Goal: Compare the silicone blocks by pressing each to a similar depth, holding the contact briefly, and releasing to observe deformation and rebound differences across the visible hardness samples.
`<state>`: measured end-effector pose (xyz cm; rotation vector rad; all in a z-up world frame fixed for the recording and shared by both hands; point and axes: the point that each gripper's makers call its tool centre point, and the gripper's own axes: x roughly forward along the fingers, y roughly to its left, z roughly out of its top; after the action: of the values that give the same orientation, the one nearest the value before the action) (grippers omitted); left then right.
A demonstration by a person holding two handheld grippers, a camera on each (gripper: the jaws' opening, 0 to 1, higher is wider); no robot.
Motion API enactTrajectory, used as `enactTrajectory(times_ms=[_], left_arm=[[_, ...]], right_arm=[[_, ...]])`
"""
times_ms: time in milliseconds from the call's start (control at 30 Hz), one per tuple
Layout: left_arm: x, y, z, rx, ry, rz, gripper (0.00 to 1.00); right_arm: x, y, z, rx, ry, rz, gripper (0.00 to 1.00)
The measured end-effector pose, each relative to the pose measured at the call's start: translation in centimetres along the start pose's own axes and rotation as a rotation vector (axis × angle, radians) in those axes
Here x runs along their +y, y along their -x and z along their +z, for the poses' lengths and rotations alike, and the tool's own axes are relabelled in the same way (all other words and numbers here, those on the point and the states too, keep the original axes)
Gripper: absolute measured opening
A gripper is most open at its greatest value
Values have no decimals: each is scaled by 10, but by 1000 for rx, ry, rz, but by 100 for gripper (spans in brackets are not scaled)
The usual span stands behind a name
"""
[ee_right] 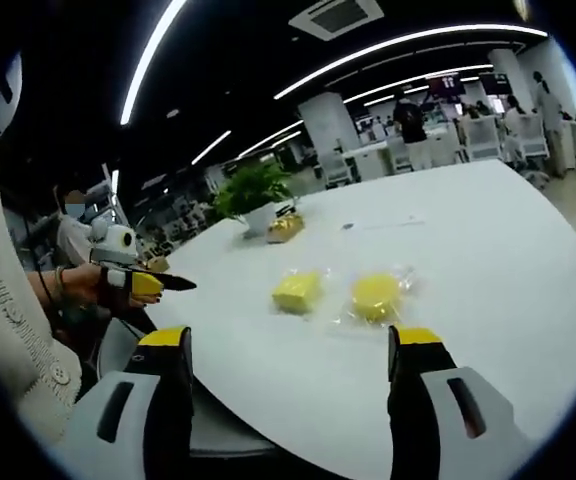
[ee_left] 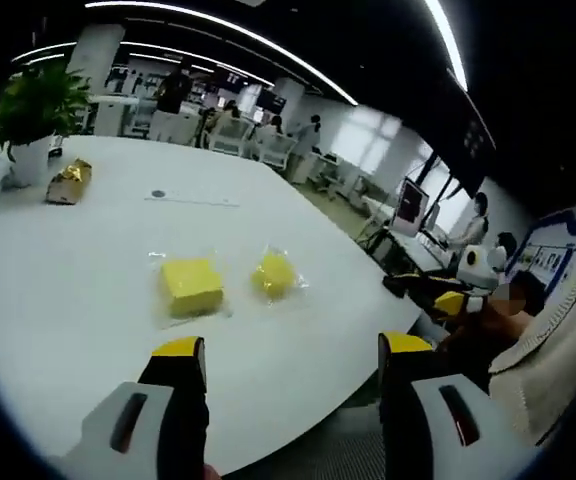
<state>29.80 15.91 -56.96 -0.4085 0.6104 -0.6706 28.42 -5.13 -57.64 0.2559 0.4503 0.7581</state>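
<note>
Two yellow silicone blocks lie in clear bags on the white table [ee_left: 68, 290]. The square block [ee_left: 190, 285] [ee_right: 298, 291] sits beside the rounder block [ee_left: 273, 274] [ee_right: 376, 296]. My left gripper [ee_left: 291, 350] hovers over the table's near edge, short of the blocks, open with nothing between its jaws. My right gripper [ee_right: 291, 345] is also open and empty, held back from the rounder block. A hand holds the left gripper [ee_right: 146, 283] off the table's edge, at the left of the right gripper view. At the right of the left gripper view, the right gripper [ee_left: 453, 301] shows.
A potted plant [ee_left: 33, 110] [ee_right: 253, 190] and a gold-wrapped item [ee_left: 70, 182] [ee_right: 285, 228] stand at the table's far end. A small dark disc [ee_left: 158, 194] lies behind the blocks. People and desks are in the background. A white toy-like robot [ee_left: 478, 265] stands beside the table.
</note>
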Motion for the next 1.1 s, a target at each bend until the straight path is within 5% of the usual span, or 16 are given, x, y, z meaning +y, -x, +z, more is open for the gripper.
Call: enactTrajectory(times_ms=[200,400,567,700,967,1100], left_arm=[[5,-34,25,22,10,19,62],[-3,-81,52,5,216,-56,65],[15,-119,67,2,316,-31,67],[27,-146,60,80,317,-8,68],[49,-202,51,134,501,9,66],[59,-228,42,180,530,11,65]], right_arm=[[-7,-5,-7,34,-21,8,72],[-18,-12,-6,51,-12,15,71],[-27,-16,1,38,-29,13,71],[-31,-20,-1,46,-54,20,68],[-46,-20,-10,61,-118,11,67],[-60,-16,-10,39,-158,-19,65]])
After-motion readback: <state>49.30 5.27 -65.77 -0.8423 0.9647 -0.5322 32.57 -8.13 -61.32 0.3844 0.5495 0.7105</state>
